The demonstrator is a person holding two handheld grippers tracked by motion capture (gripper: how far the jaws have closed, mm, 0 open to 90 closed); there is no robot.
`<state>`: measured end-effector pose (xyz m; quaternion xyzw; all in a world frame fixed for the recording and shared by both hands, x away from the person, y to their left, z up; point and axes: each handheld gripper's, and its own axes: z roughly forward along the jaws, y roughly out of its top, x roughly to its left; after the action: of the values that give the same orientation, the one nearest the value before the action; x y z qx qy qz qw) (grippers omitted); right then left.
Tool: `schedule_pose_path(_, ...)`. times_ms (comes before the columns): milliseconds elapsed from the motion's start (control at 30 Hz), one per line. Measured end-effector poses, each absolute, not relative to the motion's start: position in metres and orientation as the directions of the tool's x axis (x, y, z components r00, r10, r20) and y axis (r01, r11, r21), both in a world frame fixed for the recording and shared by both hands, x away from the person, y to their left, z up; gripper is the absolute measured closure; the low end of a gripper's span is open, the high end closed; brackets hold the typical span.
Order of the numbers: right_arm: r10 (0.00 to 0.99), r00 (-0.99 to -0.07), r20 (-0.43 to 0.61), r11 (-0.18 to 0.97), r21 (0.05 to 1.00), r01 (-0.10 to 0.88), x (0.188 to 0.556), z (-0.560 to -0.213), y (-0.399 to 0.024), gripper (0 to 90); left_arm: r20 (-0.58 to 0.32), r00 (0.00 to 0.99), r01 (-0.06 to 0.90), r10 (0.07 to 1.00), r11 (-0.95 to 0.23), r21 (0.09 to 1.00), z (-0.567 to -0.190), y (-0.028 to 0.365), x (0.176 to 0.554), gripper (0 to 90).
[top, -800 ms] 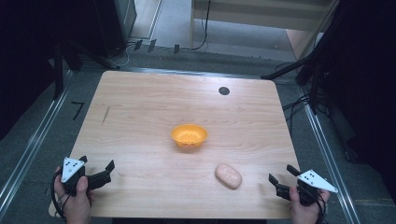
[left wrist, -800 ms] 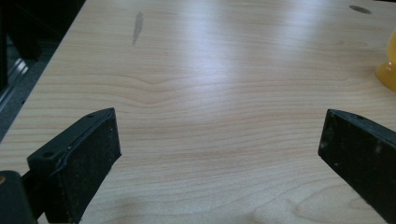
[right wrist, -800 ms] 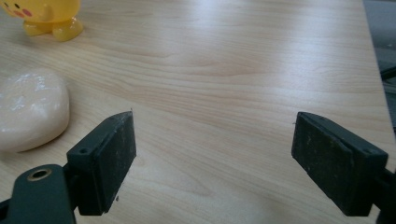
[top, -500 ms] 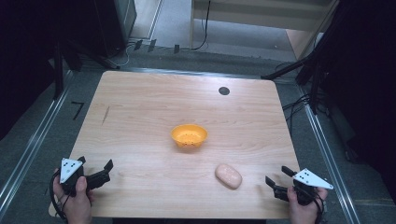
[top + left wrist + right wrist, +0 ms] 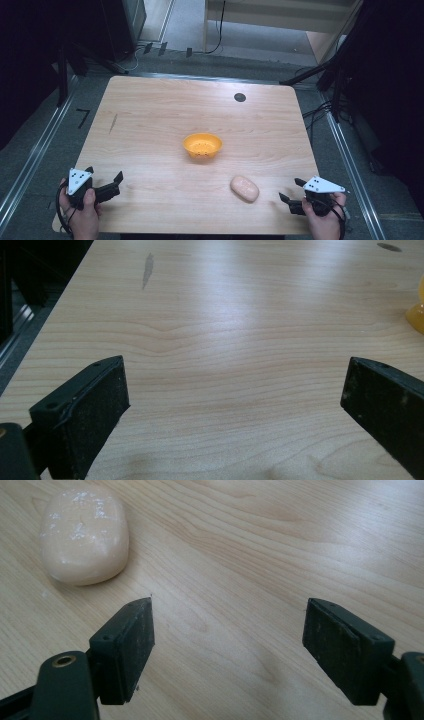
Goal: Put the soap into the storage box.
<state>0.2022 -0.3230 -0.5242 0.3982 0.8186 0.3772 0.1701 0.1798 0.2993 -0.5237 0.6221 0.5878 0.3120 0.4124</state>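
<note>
An orange bowl (image 5: 202,145) sits at the middle of the wooden table (image 5: 150,115); its edge shows at the right of the left gripper view as the orange bowl (image 5: 418,315). A smooth pale pink lump (image 5: 244,188) lies nearer the front right. My right gripper (image 5: 291,189) rests at the front right corner, just right of the lump and apart from it. In the right gripper view the pink lump (image 5: 84,535) lies beyond the left jaw, and the right gripper (image 5: 227,625) stands open over bare wood. My left gripper (image 5: 105,174) at the front left is open wide, as the left gripper (image 5: 235,385) shows.
A small black round mark (image 5: 240,97) sits near the table's far edge. A dark smudge (image 5: 113,123) marks the wood at the left. Metal rails and cables run along the floor on both sides of the table. A hand holds each gripper at the front edge.
The right gripper has edged slightly left toward the pink lump. The left gripper has stayed in place.
</note>
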Motion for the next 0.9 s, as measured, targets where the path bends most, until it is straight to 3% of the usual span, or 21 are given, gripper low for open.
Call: schedule_pose_path(900, 0.676, -0.736, -0.005, 0.557, 0.657, 0.508, 0.221, -0.507, -0.285, 23.3, -0.086, 0.142, 0.484, 0.986, 0.006, 0.875, -0.524, 0.297, 0.181, 0.0)
